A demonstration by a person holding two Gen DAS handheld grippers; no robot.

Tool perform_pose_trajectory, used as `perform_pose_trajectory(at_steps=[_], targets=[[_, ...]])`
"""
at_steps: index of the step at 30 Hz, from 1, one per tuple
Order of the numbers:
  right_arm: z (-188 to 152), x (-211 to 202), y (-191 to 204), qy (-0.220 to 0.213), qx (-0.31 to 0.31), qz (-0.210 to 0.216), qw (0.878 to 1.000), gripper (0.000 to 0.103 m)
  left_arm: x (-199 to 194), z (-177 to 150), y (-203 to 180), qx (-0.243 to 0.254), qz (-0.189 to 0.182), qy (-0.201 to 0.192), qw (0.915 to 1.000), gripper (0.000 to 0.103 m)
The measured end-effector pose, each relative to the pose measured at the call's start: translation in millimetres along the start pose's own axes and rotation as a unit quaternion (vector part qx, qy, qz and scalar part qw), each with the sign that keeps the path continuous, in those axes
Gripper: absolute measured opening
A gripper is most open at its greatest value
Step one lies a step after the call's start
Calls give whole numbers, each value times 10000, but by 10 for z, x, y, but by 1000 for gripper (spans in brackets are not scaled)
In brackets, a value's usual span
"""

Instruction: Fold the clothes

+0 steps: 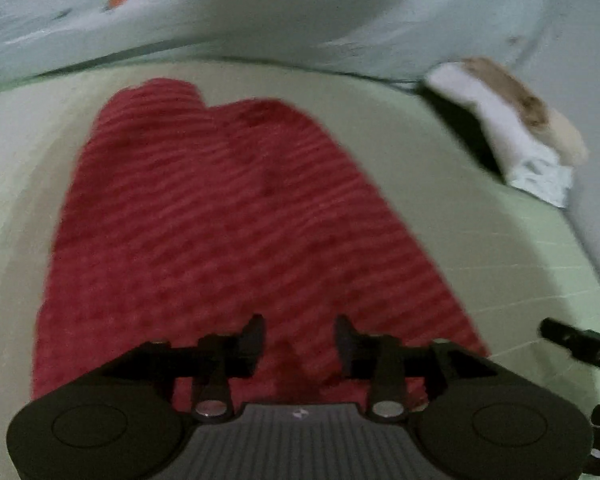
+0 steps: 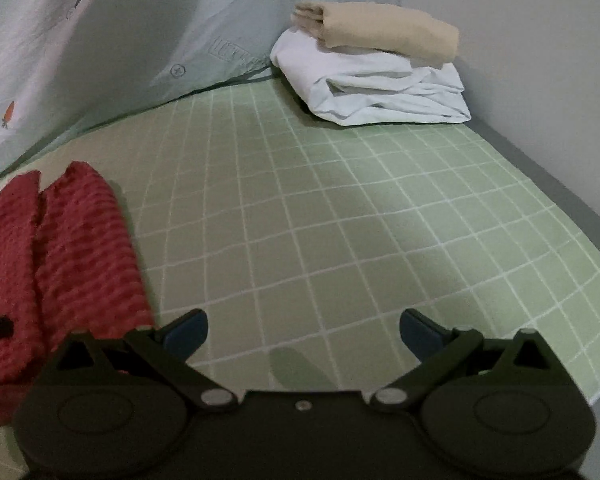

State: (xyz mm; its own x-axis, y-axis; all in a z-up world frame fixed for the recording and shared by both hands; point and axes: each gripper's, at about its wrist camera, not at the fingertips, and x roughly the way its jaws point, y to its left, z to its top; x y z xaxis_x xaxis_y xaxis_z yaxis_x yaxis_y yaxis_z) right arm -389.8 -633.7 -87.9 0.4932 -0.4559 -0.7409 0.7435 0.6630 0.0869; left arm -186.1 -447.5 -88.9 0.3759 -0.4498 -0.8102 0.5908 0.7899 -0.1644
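Left wrist view: the left gripper [image 1: 300, 336] hovered over the near end of the red ribbed garment [image 1: 220, 216], fingers partly apart and gripping nothing. The garment lay flat on the green checked sheet [image 1: 520, 264].

Right wrist view: the right gripper [image 2: 303, 330] stood wide apart and empty above bare sheet, the garment just beside its left finger. A beige folded cloth [image 2: 380, 30] sat atop a white folded cloth [image 2: 372, 84] in the far corner.

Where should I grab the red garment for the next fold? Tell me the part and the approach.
Probably the near edge of the red garment, under the open left gripper. It lies flat, lengthwise away from you, so come from above and pinch that edge. The open right gripper over the green sheet could take the adjacent corner.
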Motion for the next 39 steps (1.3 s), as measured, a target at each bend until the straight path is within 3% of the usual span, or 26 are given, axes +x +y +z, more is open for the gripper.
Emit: perform_pose_trajectory(at_steps=[3, 7, 10, 12, 15, 17, 20, 21, 24, 26, 29, 39], targets=[[54, 70, 39, 50, -111, 292, 9995, 103, -100, -135, 178, -374, 407, 11, 9985, 55], [160, 133, 331, -16, -620, 683, 9957, 103, -132, -277, 382, -774, 1023, 163, 9916, 55], [219, 169, 633, -23, -965, 1124, 9890, 101, -113, -388, 455, -1011, 1198, 310, 9872, 56], [238, 195, 820, 30, -1116, 1403, 9838, 94, -117, -451, 475, -1032, 1341, 360, 9849, 56], [196, 246, 1094, 207, -1357, 1845, 9732, 82, -167, -522, 471, -971, 1503, 356, 9832, 61], [148, 269, 1283, 347, -1542, 2173, 9632, 66, -166, -564, 485, -984, 1561, 350, 9822, 63], [54, 256, 1491, 420, -1852, 2598, 9468, 58, -160, -599, 502, -1021, 1629, 320, 9808, 67], [30, 259, 1561, 443, -1967, 2672, 9423, 56, -163, -603, 500, -1032, 1656, 315, 9803, 68], [-39, 289, 1715, 581, -2166, 2830, 9325, 37, -172, -613, 496, -1073, 1736, 303, 9785, 71], [-67, 345, 1787, 704, -2245, 2922, 9270, 16, -188, -622, 501, -1118, 1787, 300, 9771, 72], [-86, 357, 1820, 682, -2461, 2945, 9209, 2, -222, -646, 536, -1218, 1854, 301, 9746, 72], [210, 139, 1331, 283, -1608, 2870, 9439, 2, -301, -739, 692, -1381, 2049, 332, 9684, 81]])
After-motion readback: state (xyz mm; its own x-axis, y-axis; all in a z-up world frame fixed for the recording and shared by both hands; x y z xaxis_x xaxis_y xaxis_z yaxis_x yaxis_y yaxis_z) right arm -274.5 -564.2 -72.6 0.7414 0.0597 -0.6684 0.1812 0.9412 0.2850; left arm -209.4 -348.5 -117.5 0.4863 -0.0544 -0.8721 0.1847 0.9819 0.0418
